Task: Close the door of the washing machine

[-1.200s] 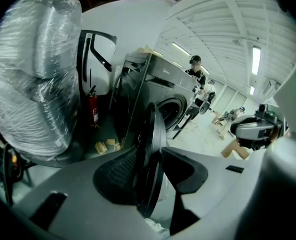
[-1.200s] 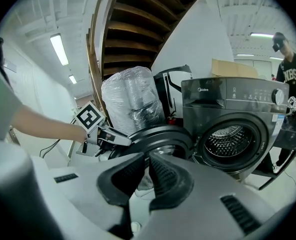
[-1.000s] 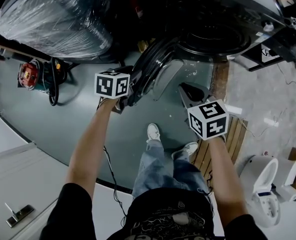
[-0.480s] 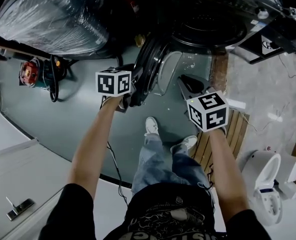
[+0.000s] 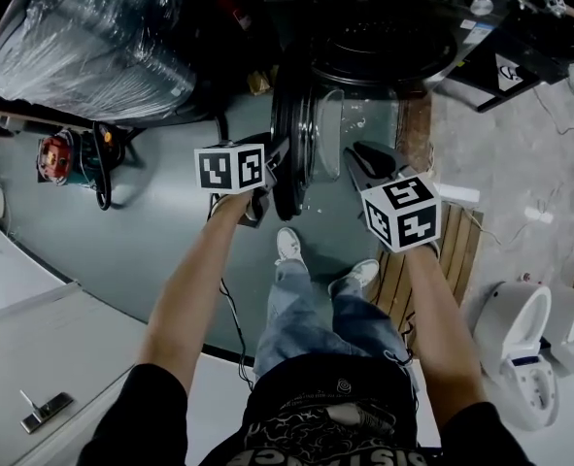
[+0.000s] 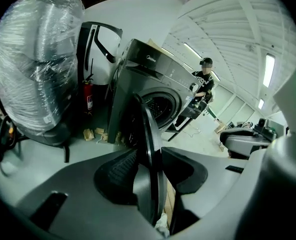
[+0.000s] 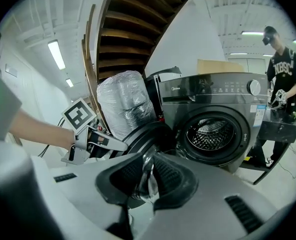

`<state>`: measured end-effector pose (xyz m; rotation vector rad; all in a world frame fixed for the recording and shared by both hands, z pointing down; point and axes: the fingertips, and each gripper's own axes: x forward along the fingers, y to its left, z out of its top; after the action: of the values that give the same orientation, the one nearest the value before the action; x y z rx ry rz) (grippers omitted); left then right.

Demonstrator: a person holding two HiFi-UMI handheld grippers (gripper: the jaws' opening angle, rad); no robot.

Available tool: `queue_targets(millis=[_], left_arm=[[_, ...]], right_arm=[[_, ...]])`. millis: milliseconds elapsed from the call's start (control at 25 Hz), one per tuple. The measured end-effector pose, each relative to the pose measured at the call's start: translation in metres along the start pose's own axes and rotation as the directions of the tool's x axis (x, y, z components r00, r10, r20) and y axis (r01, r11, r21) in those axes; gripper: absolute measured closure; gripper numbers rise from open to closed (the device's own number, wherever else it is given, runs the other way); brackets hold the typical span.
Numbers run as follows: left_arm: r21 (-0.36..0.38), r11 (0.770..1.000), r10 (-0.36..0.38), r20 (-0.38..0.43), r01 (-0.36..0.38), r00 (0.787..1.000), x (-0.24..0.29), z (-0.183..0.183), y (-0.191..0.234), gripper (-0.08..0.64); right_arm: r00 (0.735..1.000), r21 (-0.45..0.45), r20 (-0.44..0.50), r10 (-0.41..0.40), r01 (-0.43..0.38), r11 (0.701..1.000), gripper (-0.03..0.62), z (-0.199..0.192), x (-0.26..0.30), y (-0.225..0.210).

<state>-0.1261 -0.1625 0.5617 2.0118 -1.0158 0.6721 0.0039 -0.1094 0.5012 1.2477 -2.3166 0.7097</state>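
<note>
The dark front-loading washing machine (image 5: 388, 42) stands at the top with its drum open. Its round door (image 5: 288, 153) stands half swung, edge-on to me, the glass bowl (image 5: 325, 134) facing right. My left gripper (image 5: 277, 168) is shut on the door's rim (image 6: 150, 134), which runs between the two pads. My right gripper (image 5: 356, 163) hangs just right of the glass, apart from the rim. Its jaws are opening and stand a narrow slit apart (image 7: 149, 176), nothing pressed between them; the door (image 7: 148, 131) and drum (image 7: 213, 131) show beyond.
A big plastic-wrapped bundle (image 5: 92, 37) stands left of the machine, a red device (image 5: 55, 155) on the floor below it. A wooden pallet (image 5: 452, 250) and white toilets (image 5: 520, 343) lie at right. Another person (image 7: 283, 74) stands beside the machine. My feet (image 5: 288, 246) are under the door.
The door has swung from slanted open to edge-on, nearer the machine. My left gripper went right with the rim. My right gripper drifted up and left.
</note>
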Motion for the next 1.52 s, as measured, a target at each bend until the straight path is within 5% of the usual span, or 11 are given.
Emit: queue_targets(millis=[520, 1520], left_arm=[[-0.197, 0.98, 0.032, 0.079, -0.015, 0.996, 0.046, 0.003, -0.07, 0.373], [-0.357, 0.934, 0.086, 0.17, -0.02, 0.982, 0.133, 0.048, -0.152, 0.319]], right_arm=[[0.998, 0.013, -0.013, -0.066, 0.066, 0.998, 0.465, -0.039, -0.045, -0.062], [0.993, 0.003, -0.107, -0.052, 0.052, 0.999, 0.41, -0.108, -0.026, -0.129]])
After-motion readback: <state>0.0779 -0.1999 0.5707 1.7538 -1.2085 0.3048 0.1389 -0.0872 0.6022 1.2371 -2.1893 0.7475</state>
